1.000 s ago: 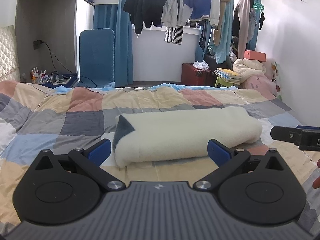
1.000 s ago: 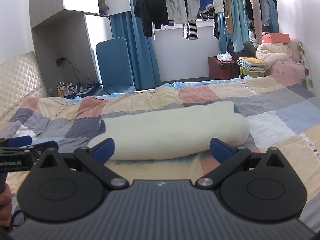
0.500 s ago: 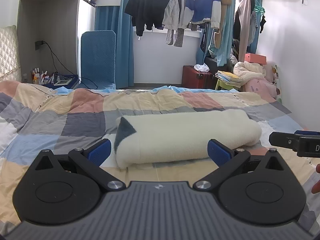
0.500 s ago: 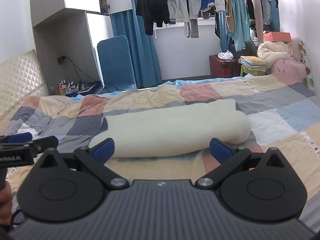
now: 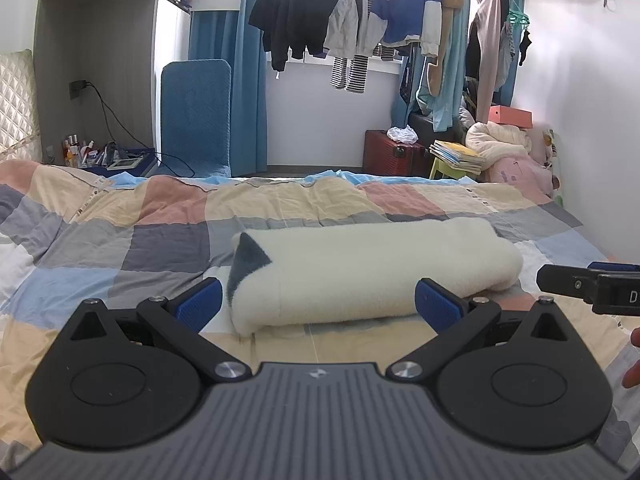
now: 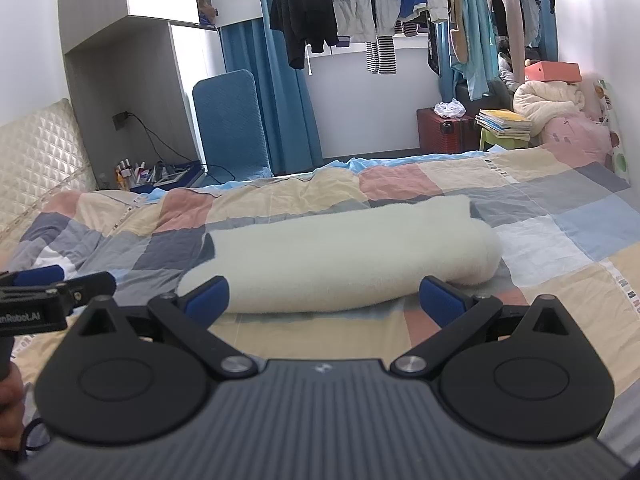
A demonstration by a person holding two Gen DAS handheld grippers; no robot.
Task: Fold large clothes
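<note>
**On the bed, a folded fleece between two idle grippers**

Across the patchwork quilt (image 5: 132, 240) lies a cream fleece garment (image 5: 372, 272), folded into a long thick bundle, with a dark grey corner showing at its left end. Its underside and inner layers are hidden. The left gripper (image 5: 318, 300) hovers just short of it, fingers spread wide and holding nothing. Further right, the right gripper (image 6: 324, 298) hangs likewise, fingers apart and empty. Each camera catches only a cropped edge of the other gripper. Clothes (image 5: 360, 20) hang by the window beyond, blurred by glare.
</note>
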